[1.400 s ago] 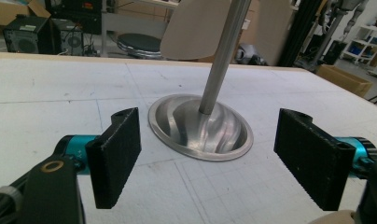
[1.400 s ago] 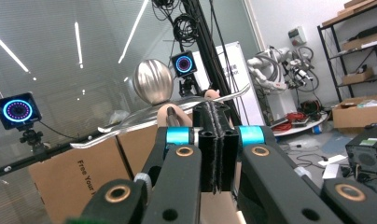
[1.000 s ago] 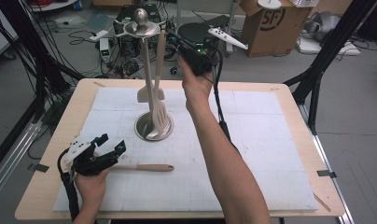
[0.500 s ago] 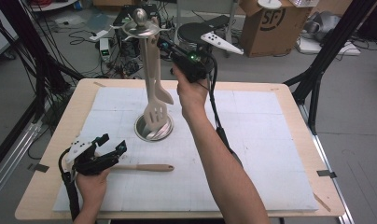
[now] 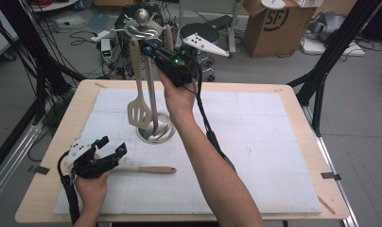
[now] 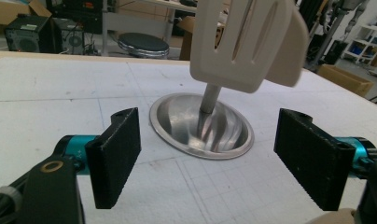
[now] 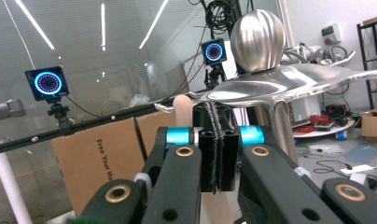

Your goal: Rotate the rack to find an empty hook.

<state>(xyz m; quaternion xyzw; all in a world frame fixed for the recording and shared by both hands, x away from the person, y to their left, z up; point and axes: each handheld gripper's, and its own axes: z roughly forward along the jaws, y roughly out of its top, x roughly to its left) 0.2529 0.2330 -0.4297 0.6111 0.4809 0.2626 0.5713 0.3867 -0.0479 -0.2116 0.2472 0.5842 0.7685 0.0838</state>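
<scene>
On the white-padded bench point(image 5: 255, 142), the wooden spoon point(image 5: 146, 169) lies flat, its long axis running rightward from the gaping left tongs point(image 5: 111, 150), while the right tongs point(image 5: 149, 48), pressed together, sit by the rack top point(image 5: 143, 29).

A cardboard box point(image 5: 274, 23) on the floor beyond the table bears "SF" in a black roundel, and another cardboard carton point(image 7: 102, 158) carries the words "Free Your Ha", cut off.
</scene>
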